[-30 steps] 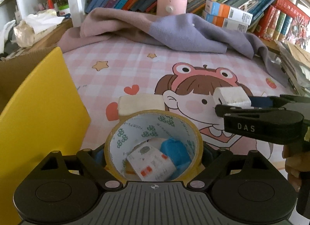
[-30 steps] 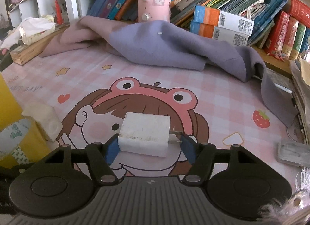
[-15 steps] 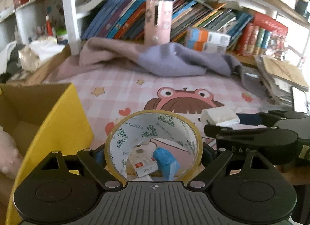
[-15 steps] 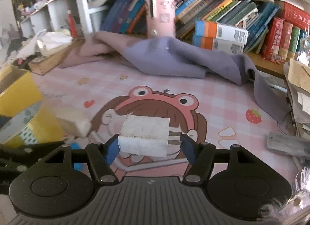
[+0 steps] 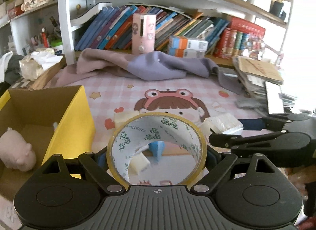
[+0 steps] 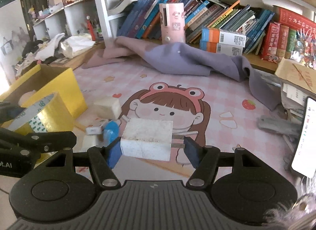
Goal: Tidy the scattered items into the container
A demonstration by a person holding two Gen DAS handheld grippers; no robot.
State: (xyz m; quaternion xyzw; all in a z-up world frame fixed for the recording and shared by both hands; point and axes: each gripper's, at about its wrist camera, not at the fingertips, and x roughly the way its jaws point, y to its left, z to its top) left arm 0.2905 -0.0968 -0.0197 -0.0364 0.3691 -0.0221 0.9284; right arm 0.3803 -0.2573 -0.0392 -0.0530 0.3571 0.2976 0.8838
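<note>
Above the pink cartoon mat (image 6: 227, 95), both grippers are up in the air with loads. Left gripper (image 5: 157, 155) has its jaws spread wide and clamped on a roll of tape (image 5: 156, 147), held on edge, hole facing the camera. Right gripper (image 6: 151, 147) is clamped on a white charger (image 6: 147, 139), one blue pad on its flat end, the other against the prongs. Yellow box (image 5: 65, 123) sits open to the left of the tape roll, a pink plush toy (image 5: 16, 150) inside on its floor. On the mat below lie a pale foam block (image 6: 107, 107), a blue item (image 6: 111, 130) and a small white packet (image 6: 94, 130), close together near the box. Purple cloth (image 6: 177, 60) is bunched at the far edge, against the bookshelf (image 6: 217, 20).
</note>
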